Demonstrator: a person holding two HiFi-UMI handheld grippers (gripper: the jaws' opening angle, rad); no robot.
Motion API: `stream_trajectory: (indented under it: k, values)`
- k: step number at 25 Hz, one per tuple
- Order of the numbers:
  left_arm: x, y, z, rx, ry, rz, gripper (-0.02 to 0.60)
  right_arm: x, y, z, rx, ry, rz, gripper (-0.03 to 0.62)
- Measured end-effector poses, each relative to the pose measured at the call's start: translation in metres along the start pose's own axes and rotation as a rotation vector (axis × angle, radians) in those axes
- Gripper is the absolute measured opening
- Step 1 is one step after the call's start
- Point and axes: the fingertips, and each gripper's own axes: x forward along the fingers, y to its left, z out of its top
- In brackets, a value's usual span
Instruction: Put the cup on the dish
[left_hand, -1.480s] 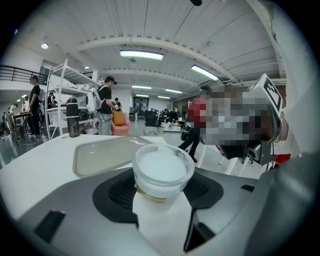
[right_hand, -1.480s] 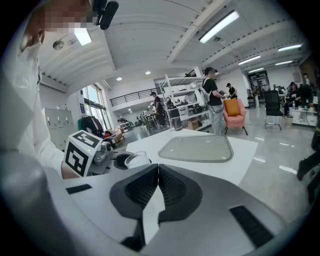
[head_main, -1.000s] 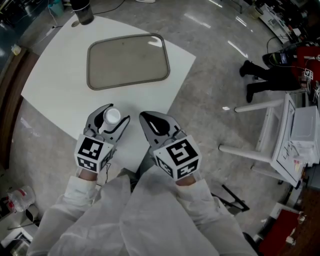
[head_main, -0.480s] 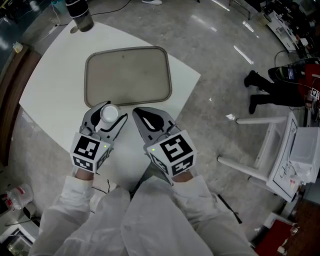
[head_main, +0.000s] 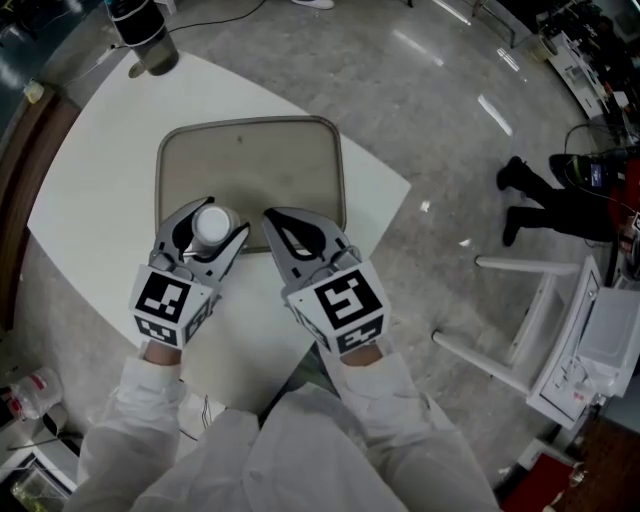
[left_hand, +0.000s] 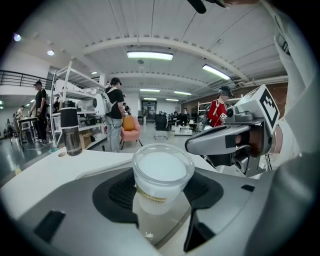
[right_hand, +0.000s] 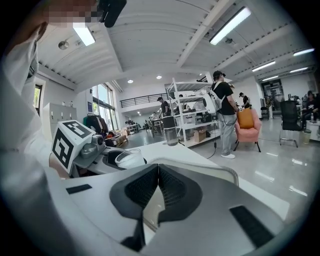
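Note:
A clear plastic cup (head_main: 212, 226) with white contents sits between the jaws of my left gripper (head_main: 217, 218), which is shut on its sides. The cup hangs upright over the near edge of the dish, a grey-brown rectangular tray (head_main: 250, 150) on the white table (head_main: 90, 220). In the left gripper view the cup (left_hand: 162, 172) fills the middle, with the tray's rim (left_hand: 102, 169) just behind it. My right gripper (head_main: 272, 217) is right beside the cup, jaws shut with nothing between them, its tip over the tray's near rim (right_hand: 215, 167).
A dark tumbler (head_main: 140, 35) stands at the table's far left corner. The table's right edge drops to the floor just past the tray. A white frame cart (head_main: 575, 330) stands to the right. People (left_hand: 116, 115) stand by shelving further back.
Both grippers have moved forward together, from the table's near part to the tray's near edge. The cup has travelled with the left gripper, still upright.

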Motion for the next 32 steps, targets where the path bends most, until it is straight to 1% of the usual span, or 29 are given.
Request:
stream_trajectory:
  k: [6, 9, 12, 16, 22, 27, 32]
  values:
    - [0.027, 0.024, 0.015, -0.009, -0.037, 0.017, 0.27, 0.03, -0.019, 0.007, -0.017, 0.006, 0.023, 0.012]
    - [0.039, 0.03, 0.019, -0.014, -0.041, 0.02, 0.27, 0.039, -0.028, 0.008, -0.015, 0.005, 0.023, 0.012]
    - [0.05, 0.037, 0.019, -0.034, -0.038, 0.028, 0.27, 0.048, -0.038, 0.003, 0.001, 0.009, 0.014, 0.012]
    - [0.067, 0.045, 0.011, -0.055, -0.009, 0.021, 0.27, 0.06, -0.046, -0.003, 0.018, 0.024, 0.012, 0.012]
    - [0.084, 0.049, -0.007, -0.066, 0.027, 0.01, 0.27, 0.07, -0.051, -0.018, 0.042, 0.047, 0.023, 0.012]
    - [0.093, 0.049, -0.014, -0.049, 0.045, -0.005, 0.271, 0.076, -0.055, -0.027, 0.059, 0.062, 0.026, 0.012]
    - [0.1, 0.049, -0.018, -0.026, 0.041, -0.023, 0.27, 0.079, -0.057, -0.034, 0.061, 0.075, 0.025, 0.012]
